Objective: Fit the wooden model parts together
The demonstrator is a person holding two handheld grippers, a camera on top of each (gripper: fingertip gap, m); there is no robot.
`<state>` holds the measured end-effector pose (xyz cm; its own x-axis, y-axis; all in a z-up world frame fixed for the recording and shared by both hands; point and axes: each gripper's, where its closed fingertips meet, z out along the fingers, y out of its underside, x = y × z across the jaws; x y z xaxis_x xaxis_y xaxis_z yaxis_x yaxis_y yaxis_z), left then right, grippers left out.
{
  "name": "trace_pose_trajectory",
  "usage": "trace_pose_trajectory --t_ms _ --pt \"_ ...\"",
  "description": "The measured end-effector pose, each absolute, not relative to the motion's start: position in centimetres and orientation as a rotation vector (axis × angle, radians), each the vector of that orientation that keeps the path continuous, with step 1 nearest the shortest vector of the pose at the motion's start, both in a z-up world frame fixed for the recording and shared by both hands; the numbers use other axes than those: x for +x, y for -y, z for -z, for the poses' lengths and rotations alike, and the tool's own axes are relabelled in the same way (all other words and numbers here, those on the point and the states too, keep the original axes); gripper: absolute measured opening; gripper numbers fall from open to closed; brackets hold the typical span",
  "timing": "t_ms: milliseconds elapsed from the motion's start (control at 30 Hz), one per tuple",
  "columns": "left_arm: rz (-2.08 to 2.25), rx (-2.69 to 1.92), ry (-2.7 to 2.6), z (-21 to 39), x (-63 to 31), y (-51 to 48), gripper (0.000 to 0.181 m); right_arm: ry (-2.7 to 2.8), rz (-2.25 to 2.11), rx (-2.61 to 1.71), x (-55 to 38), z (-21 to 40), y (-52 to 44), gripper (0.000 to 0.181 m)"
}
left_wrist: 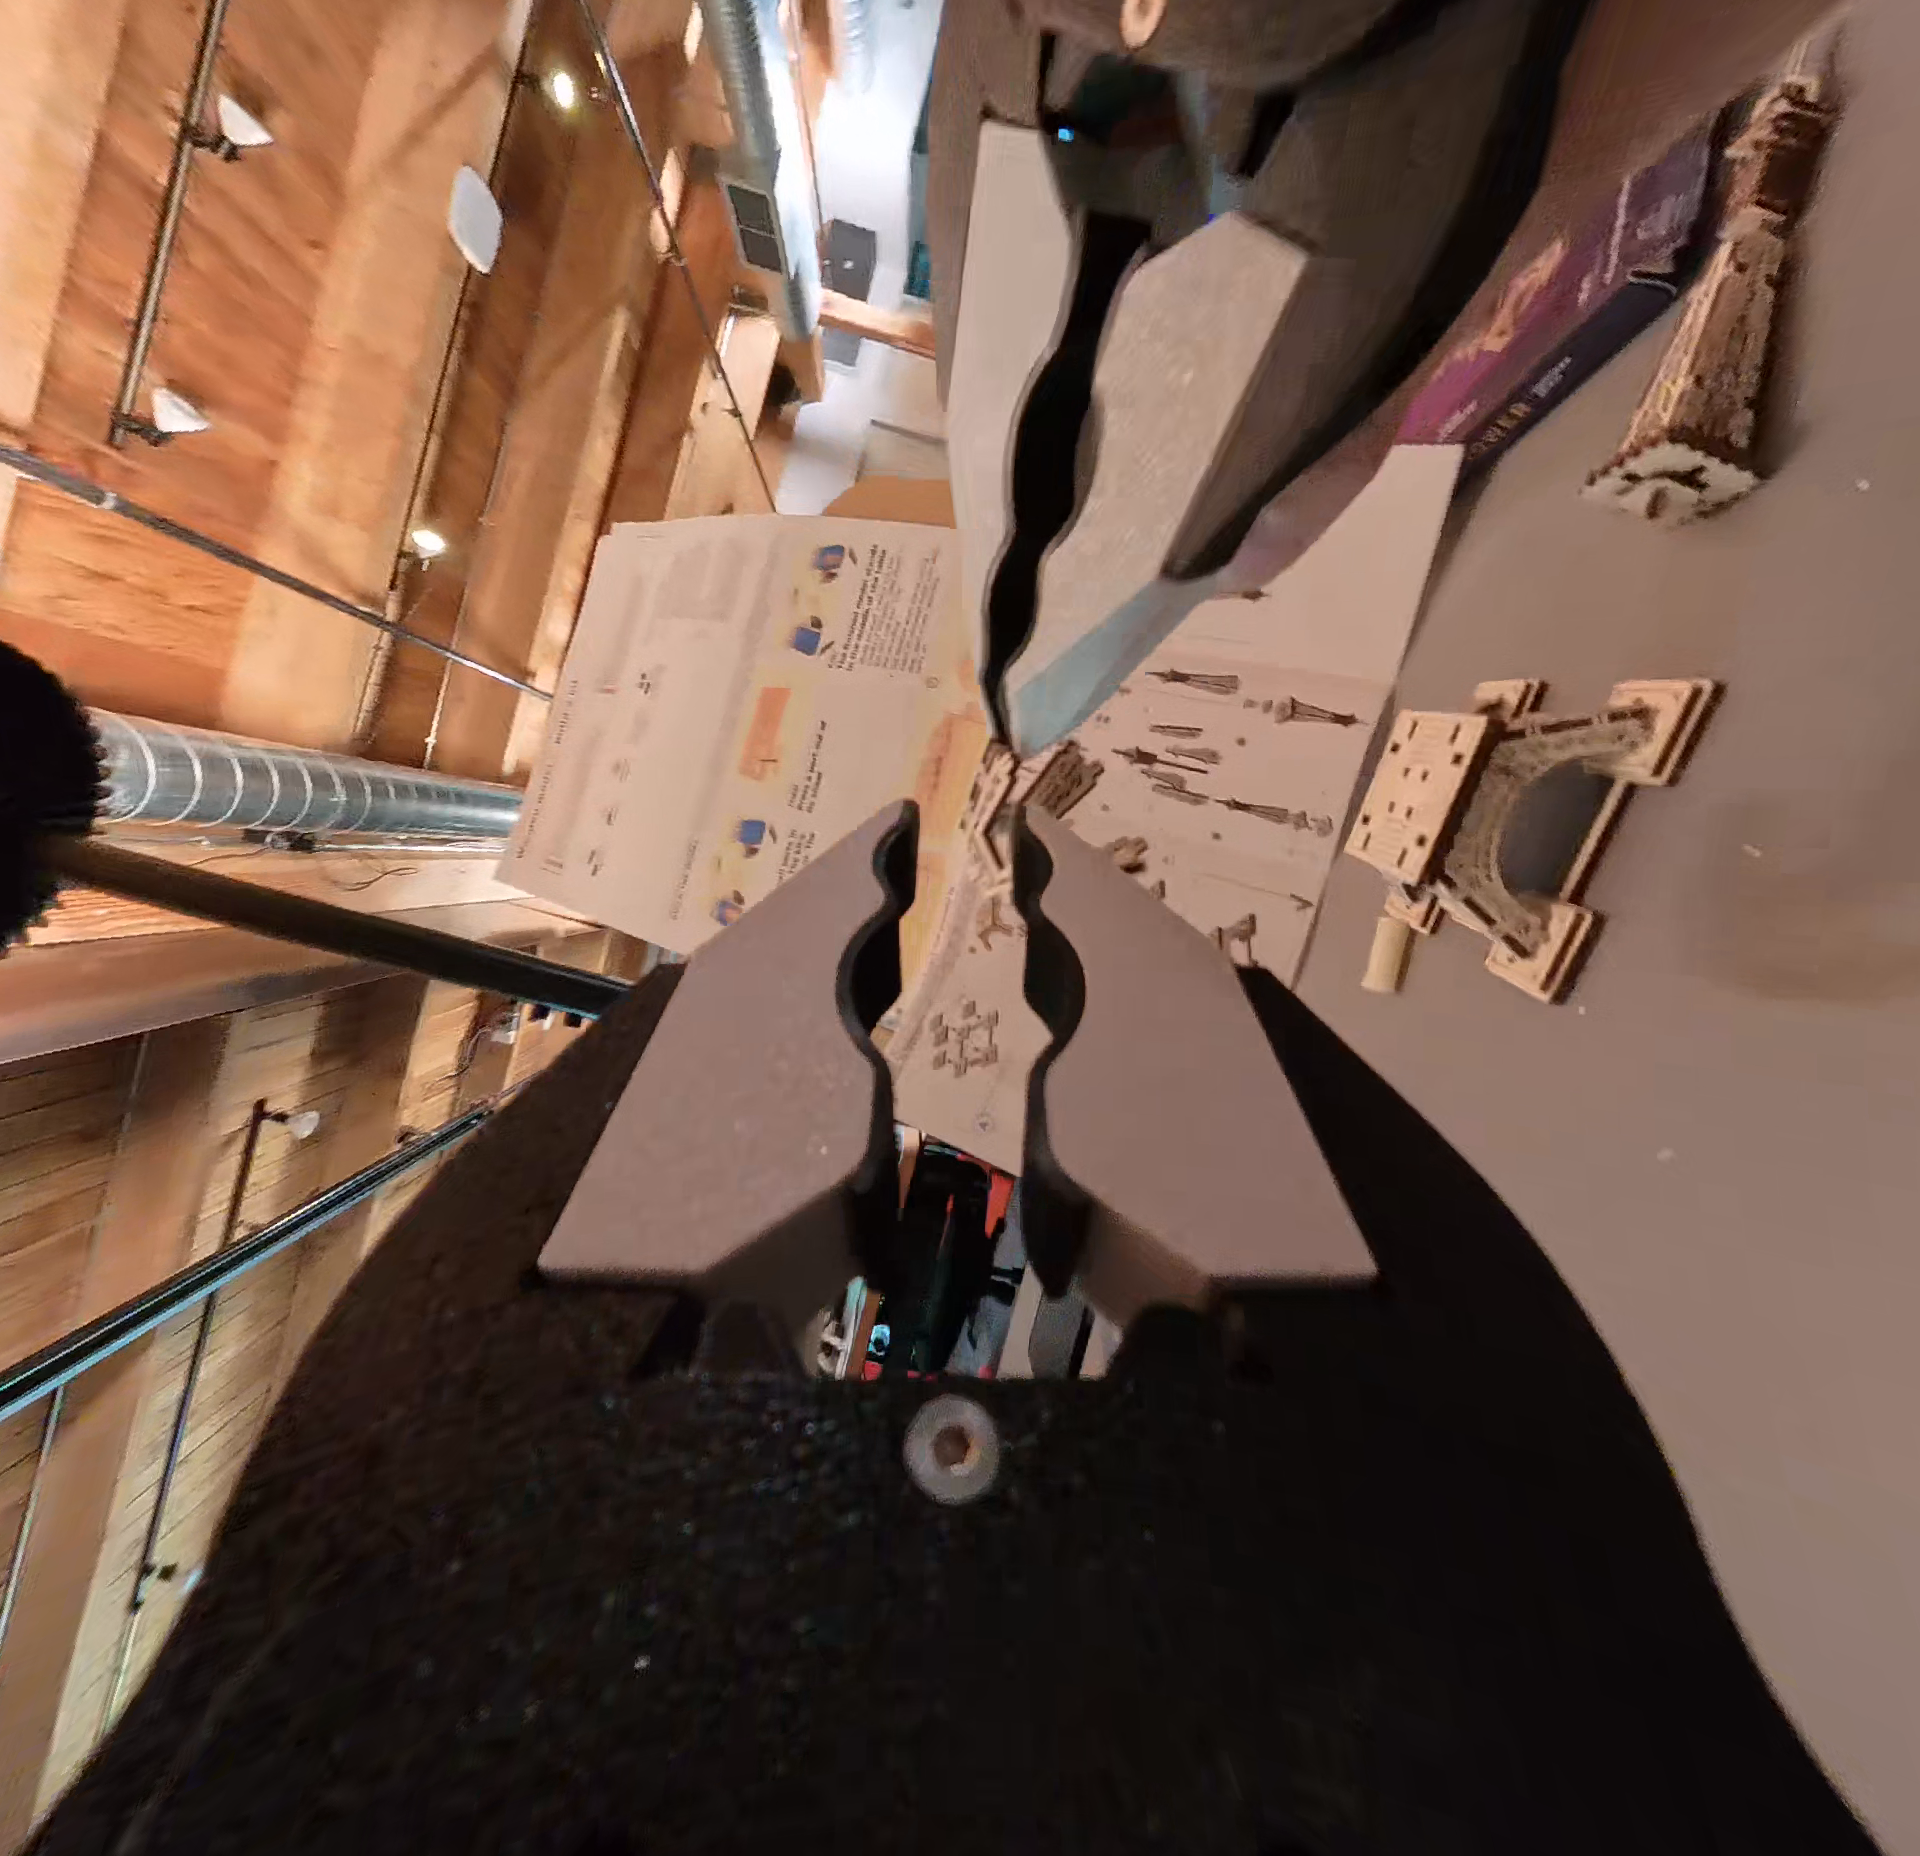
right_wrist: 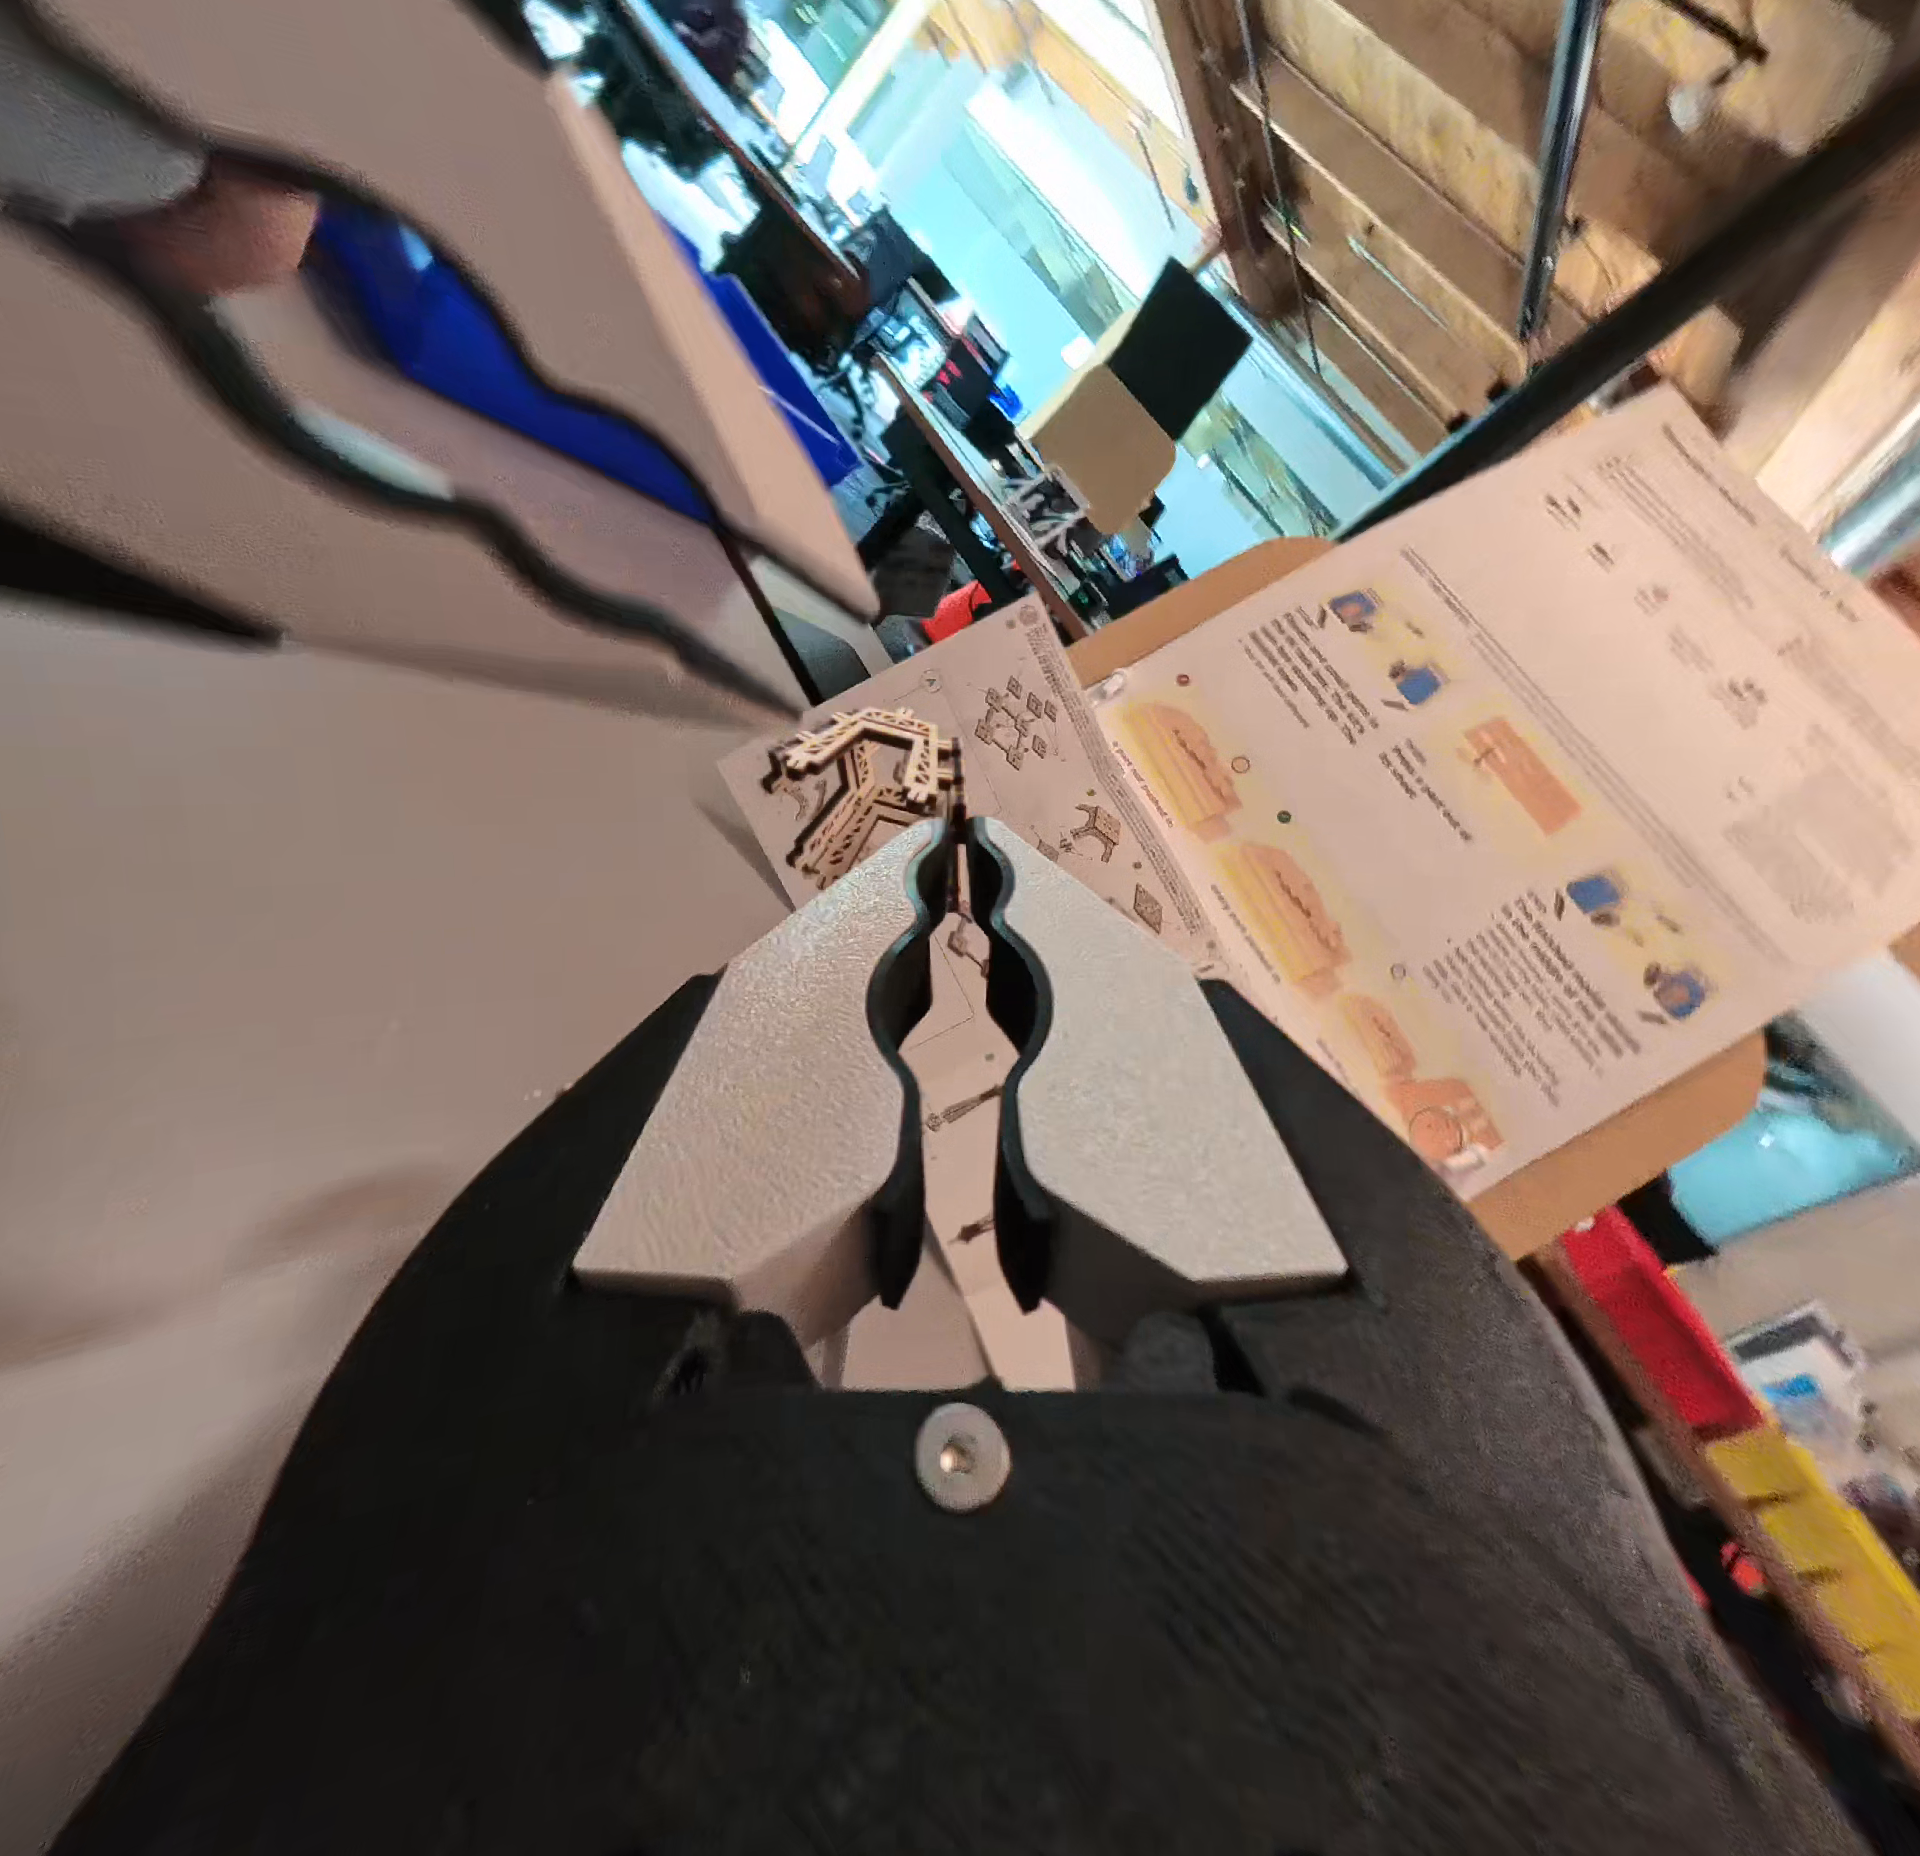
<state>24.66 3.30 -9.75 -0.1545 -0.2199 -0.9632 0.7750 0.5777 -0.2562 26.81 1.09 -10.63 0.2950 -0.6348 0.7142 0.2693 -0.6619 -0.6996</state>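
Observation:
A small lattice wooden part (right_wrist: 862,778) hangs above the grey table (right_wrist: 312,923). My right gripper (right_wrist: 956,835) is shut on its thin edge. In the left wrist view the right gripper (left_wrist: 1003,741) comes in from above onto the part (left_wrist: 992,798). My left gripper (left_wrist: 971,819) meets it tip to tip. Its jaws stand a little apart on either side of the part, which lies by the right fingertip (left_wrist: 1039,850), with a gap on the left. The left gripper (right_wrist: 831,674) shows just above the part in the right wrist view.
On the table lie a wooden arch base (left_wrist: 1486,830), a tall wooden tower section (left_wrist: 1714,320), a purple box (left_wrist: 1558,289), a small wooden peg (left_wrist: 1385,954) and a diagram sheet (left_wrist: 1226,767). An instruction sheet (right_wrist: 1507,788) stands propped behind.

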Motion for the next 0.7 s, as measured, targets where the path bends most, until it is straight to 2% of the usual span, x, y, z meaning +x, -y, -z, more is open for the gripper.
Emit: trace_pose_trajectory --t_ms 100,300,400,700 --pt "0.85 0.414 -1.402 8.9 24.7 -2.9 0.016 -0.454 1.408 -1.756 26.5 10.0 -1.3 0.0" --pt "0.787 0.35 -1.202 6.9 23.6 -3.1 0.001 -0.534 1.336 -1.653 25.2 7.9 -2.3 0.0" --pt "0.745 0.328 -1.196 6.8 23.8 -3.2 0.006 -0.532 1.33 -1.615 24.4 6.7 -2.6 0.0" --pt "0.694 0.288 -1.084 5.1 23.1 -3.9 0.006 -0.484 1.38 -1.618 23.5 5.9 -3.4 0.0"
